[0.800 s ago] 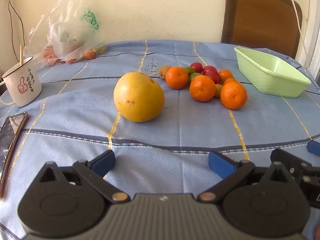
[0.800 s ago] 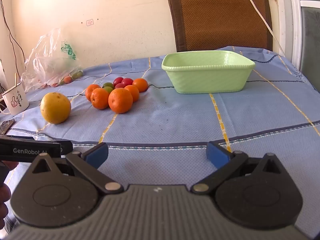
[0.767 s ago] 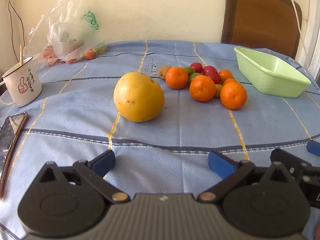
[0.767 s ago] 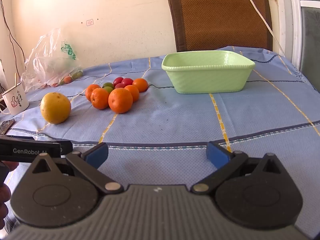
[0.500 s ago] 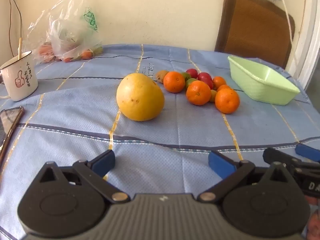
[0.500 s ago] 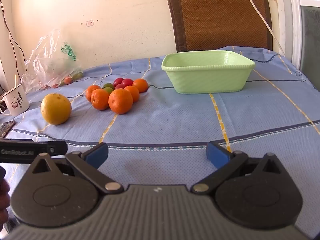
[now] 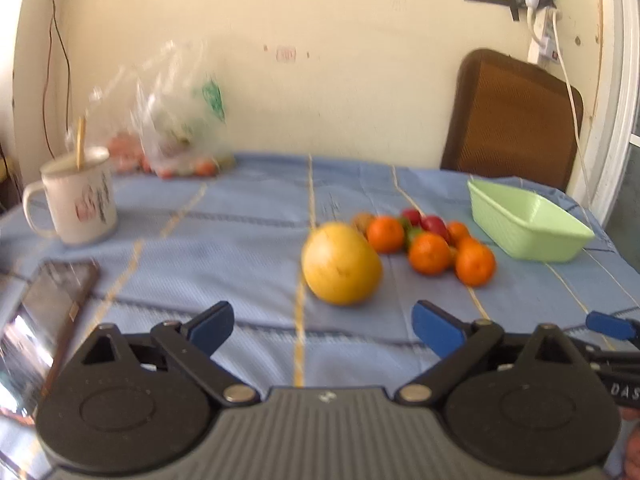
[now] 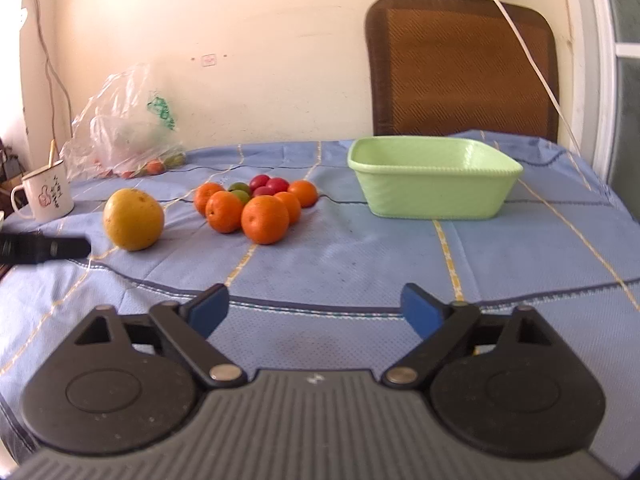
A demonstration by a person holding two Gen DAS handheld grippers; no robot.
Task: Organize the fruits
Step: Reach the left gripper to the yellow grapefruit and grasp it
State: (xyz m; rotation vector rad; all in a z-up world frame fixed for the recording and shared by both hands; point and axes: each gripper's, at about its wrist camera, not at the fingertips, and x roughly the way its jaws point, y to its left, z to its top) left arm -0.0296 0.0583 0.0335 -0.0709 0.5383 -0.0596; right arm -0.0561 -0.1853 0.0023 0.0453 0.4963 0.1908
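Note:
A large yellow grapefruit (image 7: 341, 264) lies on the blue tablecloth, just ahead of my open, empty left gripper (image 7: 323, 322). Right of it is a cluster of oranges (image 7: 430, 253), red fruits and green fruits. A light green basket (image 7: 528, 227) stands empty at the right. In the right wrist view the grapefruit (image 8: 133, 219) is at the left, the orange cluster (image 8: 264, 219) in the middle and the basket (image 8: 434, 182) behind right. My right gripper (image 8: 316, 310) is open and empty above bare cloth. The left gripper's finger (image 8: 44, 247) shows at that view's left edge.
A white enamel mug (image 7: 78, 196) and a phone (image 7: 44, 320) sit at the left. A clear plastic bag (image 7: 172, 120) of produce lies at the back by the wall. A brown chair back (image 7: 512, 120) stands behind the basket. A white cable (image 8: 524, 52) hangs down the wall.
My left gripper has risen and swung left, so the fruit and basket shifted right and the mug and phone came further into view. The right gripper rose slightly. No fruit moved.

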